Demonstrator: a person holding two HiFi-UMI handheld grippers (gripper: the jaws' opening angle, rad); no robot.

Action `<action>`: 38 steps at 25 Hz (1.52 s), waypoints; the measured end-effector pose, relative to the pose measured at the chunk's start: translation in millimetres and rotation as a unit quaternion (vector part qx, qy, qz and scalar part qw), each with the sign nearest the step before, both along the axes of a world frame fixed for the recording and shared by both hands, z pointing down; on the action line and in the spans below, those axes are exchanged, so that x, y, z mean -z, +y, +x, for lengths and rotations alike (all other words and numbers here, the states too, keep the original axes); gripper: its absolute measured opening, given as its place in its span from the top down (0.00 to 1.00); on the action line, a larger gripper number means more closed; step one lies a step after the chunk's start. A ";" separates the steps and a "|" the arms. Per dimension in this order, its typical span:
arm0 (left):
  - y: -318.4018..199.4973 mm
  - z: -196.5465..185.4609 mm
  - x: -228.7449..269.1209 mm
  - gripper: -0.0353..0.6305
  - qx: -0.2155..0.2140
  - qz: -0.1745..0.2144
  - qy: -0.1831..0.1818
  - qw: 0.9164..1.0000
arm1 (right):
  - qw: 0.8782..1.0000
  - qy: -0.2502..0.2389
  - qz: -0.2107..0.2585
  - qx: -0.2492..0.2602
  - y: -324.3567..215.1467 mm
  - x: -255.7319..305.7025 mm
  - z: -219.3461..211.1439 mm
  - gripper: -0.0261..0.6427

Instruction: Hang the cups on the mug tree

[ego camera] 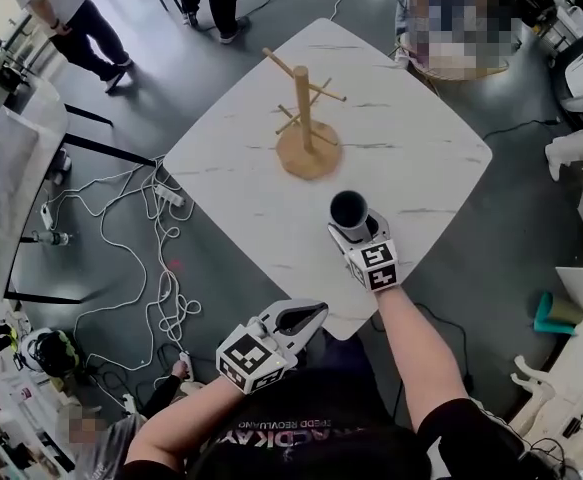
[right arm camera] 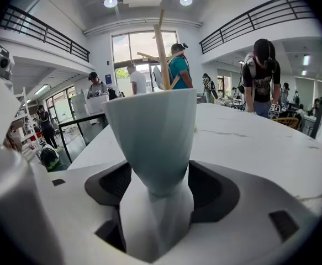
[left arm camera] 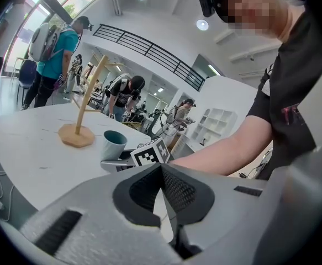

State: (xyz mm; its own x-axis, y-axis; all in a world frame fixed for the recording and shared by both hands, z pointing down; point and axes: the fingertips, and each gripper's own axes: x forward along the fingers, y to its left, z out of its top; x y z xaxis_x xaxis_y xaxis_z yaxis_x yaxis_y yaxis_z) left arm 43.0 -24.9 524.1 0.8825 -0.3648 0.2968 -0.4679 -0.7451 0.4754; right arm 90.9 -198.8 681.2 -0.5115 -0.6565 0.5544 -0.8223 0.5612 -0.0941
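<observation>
A pale blue-grey cup (ego camera: 349,211) stands upright on the white marble table (ego camera: 421,148), near its front edge. My right gripper (ego camera: 354,228) is open around the cup's lower part. In the right gripper view the cup (right arm camera: 155,137) fills the gap between the jaws (right arm camera: 158,184), and the pads do not visibly press on it. The wooden mug tree (ego camera: 306,118) stands farther back at the table's middle, with bare pegs. It shows behind the cup as the tree (right arm camera: 161,48). My left gripper (ego camera: 319,311) hovers off the table's front corner, shut and empty (left arm camera: 162,169).
White cables and a power strip (ego camera: 161,268) lie on the floor to the left of the table. Another table (ego camera: 21,148) stands at far left. People stand beyond the far side of the table. A teal object (ego camera: 553,313) lies on the floor at right.
</observation>
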 end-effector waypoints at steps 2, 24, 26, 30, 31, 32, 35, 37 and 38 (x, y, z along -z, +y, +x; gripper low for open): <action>-1.3 -2.4 -1.7 0.96 0.006 -0.004 -0.001 1.000 | 1.000 0.006 0.002 0.004 -3.2 -2.2 -1.8 0.51; 0.6 -5.7 -4.0 0.96 0.018 -0.012 0.005 1.000 | 0.997 0.063 -0.012 0.033 -0.3 -4.1 -10.6 0.51; 0.7 -4.3 -2.2 0.96 0.017 -0.011 0.008 1.000 | 0.997 0.066 -0.018 0.035 1.0 -1.5 -9.2 0.51; 1.3 -2.0 1.7 0.96 0.013 -0.006 0.011 1.000 | 0.997 0.063 -0.019 0.033 -1.3 9.3 -4.6 0.51; 1.1 -1.7 2.6 0.96 0.013 -0.004 0.012 1.000 | 0.997 0.065 -0.021 0.033 -1.2 10.9 -3.2 0.51; 0.9 -1.5 3.6 0.96 0.013 -0.003 0.014 1.000 | 0.997 0.068 -0.026 0.035 -0.5 11.6 -1.8 0.51; 0.9 -2.1 7.4 0.96 0.013 0.002 0.018 1.000 | 0.994 0.095 -0.045 0.041 1.4 13.8 3.4 0.51; 1.3 -2.8 10.3 0.96 0.014 0.006 0.020 1.000 | 0.991 0.115 -0.057 0.048 0.9 16.9 7.9 0.51; 1.8 -3.1 11.7 0.96 0.014 0.008 0.022 1.000 | 0.989 0.126 -0.062 0.052 0.3 18.7 10.5 0.51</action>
State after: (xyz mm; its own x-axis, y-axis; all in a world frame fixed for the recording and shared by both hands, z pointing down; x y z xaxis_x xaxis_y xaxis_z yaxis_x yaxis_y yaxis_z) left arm 40.0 -23.1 512.3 0.8834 -0.3945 0.2530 -0.4686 -0.7388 0.4844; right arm 101.4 -198.5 662.5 -0.4084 -0.5268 0.7455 -0.7670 0.6408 0.0326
